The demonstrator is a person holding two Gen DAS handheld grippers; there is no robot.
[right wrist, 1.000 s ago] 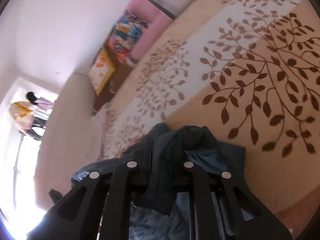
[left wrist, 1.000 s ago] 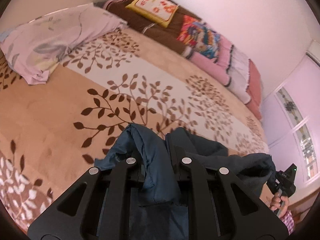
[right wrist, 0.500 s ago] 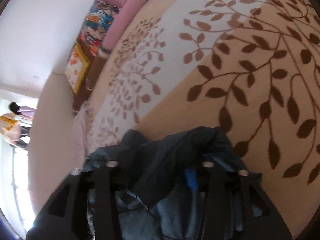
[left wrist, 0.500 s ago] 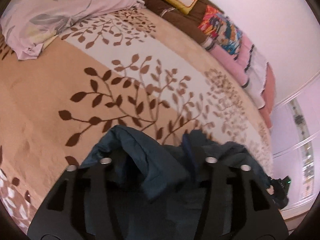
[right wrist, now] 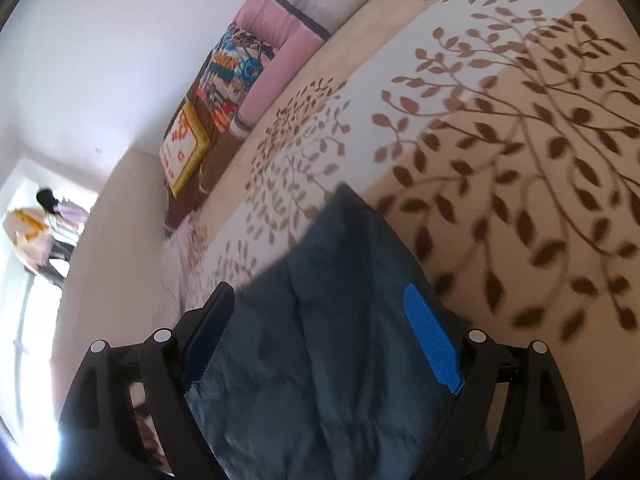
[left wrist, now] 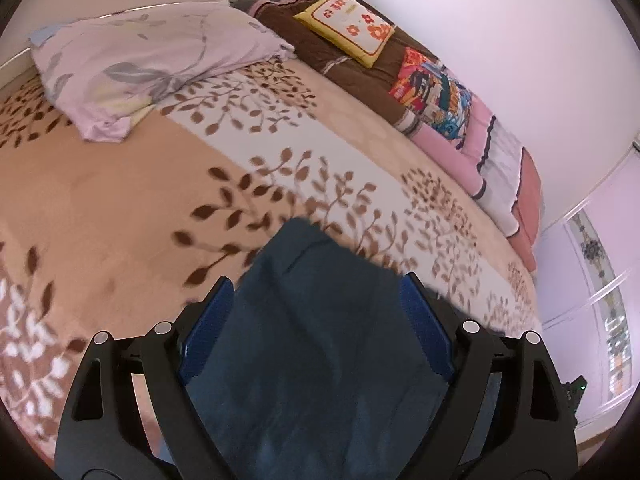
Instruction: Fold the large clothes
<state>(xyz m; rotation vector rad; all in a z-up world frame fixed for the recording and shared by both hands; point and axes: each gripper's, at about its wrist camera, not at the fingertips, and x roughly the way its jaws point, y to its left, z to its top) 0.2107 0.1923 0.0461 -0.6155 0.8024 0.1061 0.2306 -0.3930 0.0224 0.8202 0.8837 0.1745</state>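
A dark blue garment lies on the leaf-patterned bed blanket. In the left wrist view my left gripper is open, its blue-padded fingers spread wide on either side of the cloth's near corner. In the right wrist view the same garment lies between the spread fingers of my right gripper, which is also open. Neither gripper holds the cloth. The rest of the garment is hidden below the grippers.
A lilac floral pillow lies at the head of the bed. Folded blankets and cushions are stacked along the wall side, also in the right wrist view. A window is at the right.
Both grippers have opened and let go of the dark blue garment, which has dropped flat onto the blanket between the fingers. Both views have shifted slightly.
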